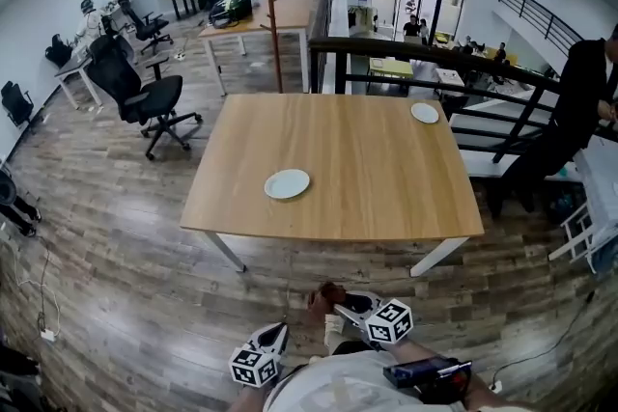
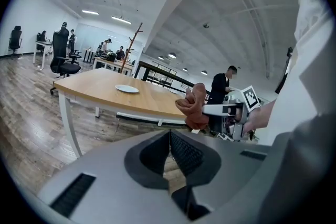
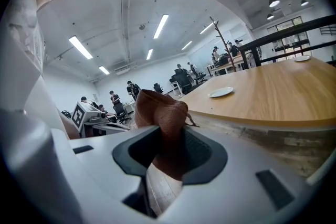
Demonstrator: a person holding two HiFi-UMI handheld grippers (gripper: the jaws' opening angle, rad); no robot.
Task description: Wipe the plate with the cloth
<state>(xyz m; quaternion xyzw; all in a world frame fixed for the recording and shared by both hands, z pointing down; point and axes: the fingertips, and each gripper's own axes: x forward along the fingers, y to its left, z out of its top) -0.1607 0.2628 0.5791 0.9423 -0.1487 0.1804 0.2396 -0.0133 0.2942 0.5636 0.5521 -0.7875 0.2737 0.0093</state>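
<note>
With the brown cloth (image 3: 160, 113) pinched fast in the right hand-held gripper (image 3: 169, 152) and the left hand-held gripper (image 2: 170, 150) closed on nothing, step up to the wooden counter (image 1: 367, 178) and probably steady the white plate (image 1: 287, 183) near its front edge before wiping.

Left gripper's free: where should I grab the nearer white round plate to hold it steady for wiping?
Probably its rim on the near-left side. The nearer white round plate lies flat on the wooden table, so only the thin edge offers a bite; that leaves the top free for the brown cloth in the right gripper.
</note>
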